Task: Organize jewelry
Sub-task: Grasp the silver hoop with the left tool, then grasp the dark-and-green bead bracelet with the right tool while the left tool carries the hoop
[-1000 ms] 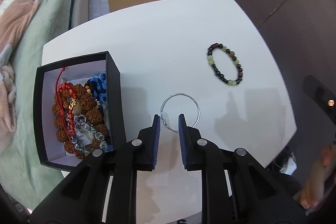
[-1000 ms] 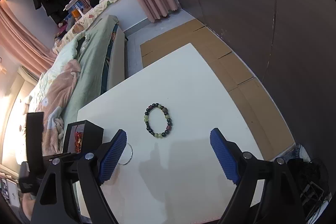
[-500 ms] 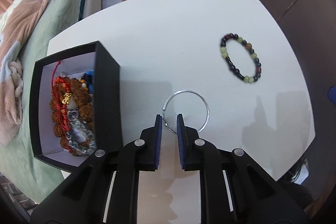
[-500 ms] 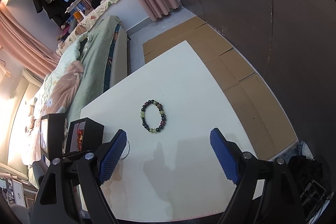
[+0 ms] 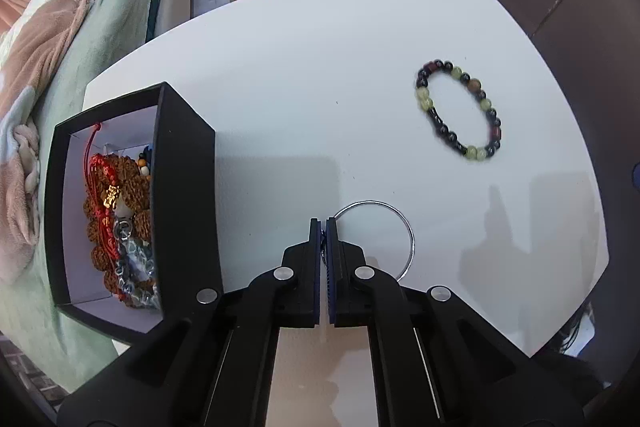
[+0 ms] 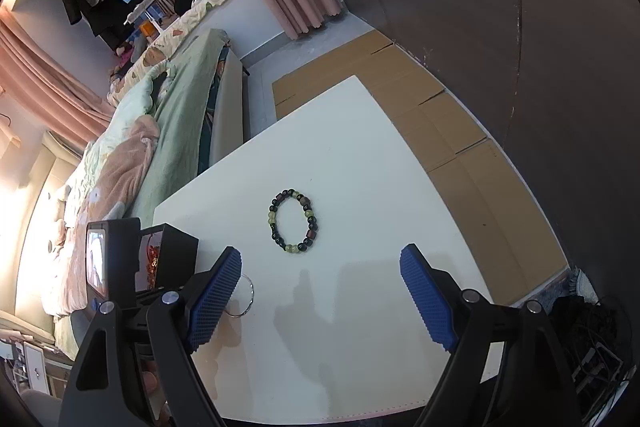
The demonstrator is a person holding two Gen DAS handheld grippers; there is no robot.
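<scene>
The left claw [image 5: 324, 227] has just clamped the silver ring's [image 5: 402, 227] near edge — the black box [image 5: 182, 187] sits just left; the right claw [image 6: 320, 287] gapes, idle.

Left wrist view looks steeply down, close over the desk [image 5: 320, 67]. Right wrist view sits higher, angled forward — both share the beaded bracelet [image 5: 458, 109].

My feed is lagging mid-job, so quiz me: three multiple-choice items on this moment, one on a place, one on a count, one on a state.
1. Where is the bead bracelet?
A. in the box
B. on the table, apart from the box
C. in the right gripper

2. How many pieces lie outside the box?
A. one
B. two
C. four

3. How is the left gripper?
A. shut on the silver ring
B. wide open
C. out of view

Key: B, it lies alone on the table; B, bracelet and ring; A, its jaws, just closing, pinch the ring's edge.
</scene>
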